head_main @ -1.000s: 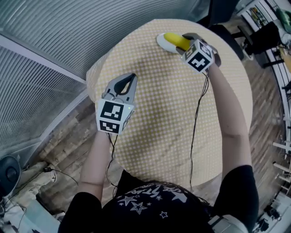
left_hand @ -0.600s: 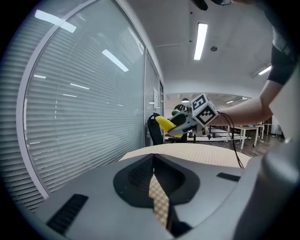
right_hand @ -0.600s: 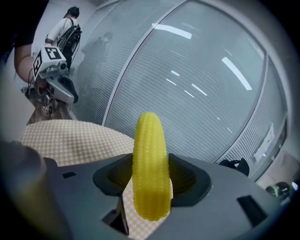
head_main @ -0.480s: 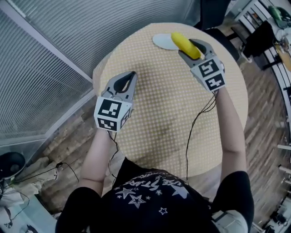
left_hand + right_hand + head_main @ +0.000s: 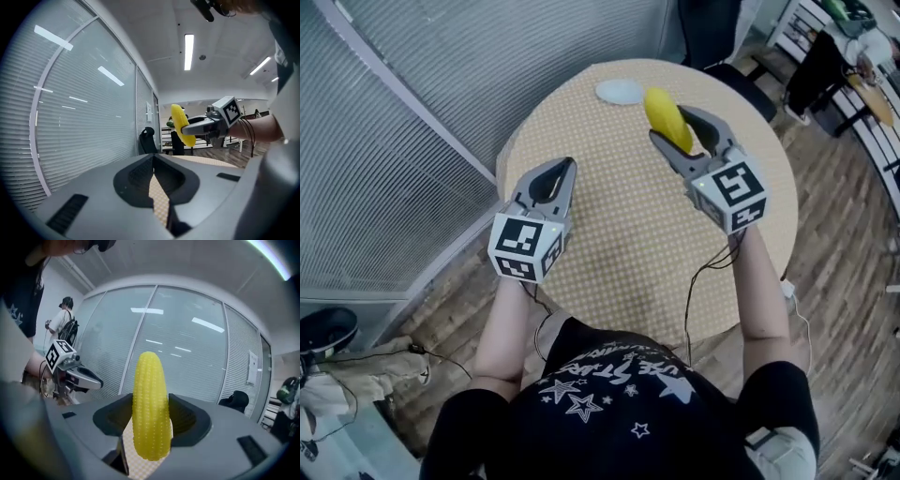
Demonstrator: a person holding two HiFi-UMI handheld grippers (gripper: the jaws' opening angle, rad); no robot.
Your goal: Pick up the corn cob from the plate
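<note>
Right gripper point(image 5: 673, 125), a grey plastic two-jaw tool with a cube of black-and-white square markers at its rear, is clamped on the corn cob point(image 5: 662, 109). Its jaws stand wide, one against each flank of the cob. In the right gripper view the cob stands upright between the scooped jaw hollows. It is bright yellow, a fat tapering cylinder with a rounded tip, its surface pebbled with neat rows of small kernels.

From the head view the cob sits toward 1 o'clock over the round table point(image 5: 628, 234), clear of the plate point(image 5: 621, 91). The left gripper view shows it held up in the air above the tabletop. The plate is a small, pale, smooth oval lying bare at 12 o'clock, close to the table's far edge. A beige cloth with a fine pattern of light dots covers the table.

Left gripper point(image 5: 569, 162) hovers toward 9 o'clock, well apart from the cob. Its jaw tips meet around a teardrop-shaped hollow with nothing between them.
</note>
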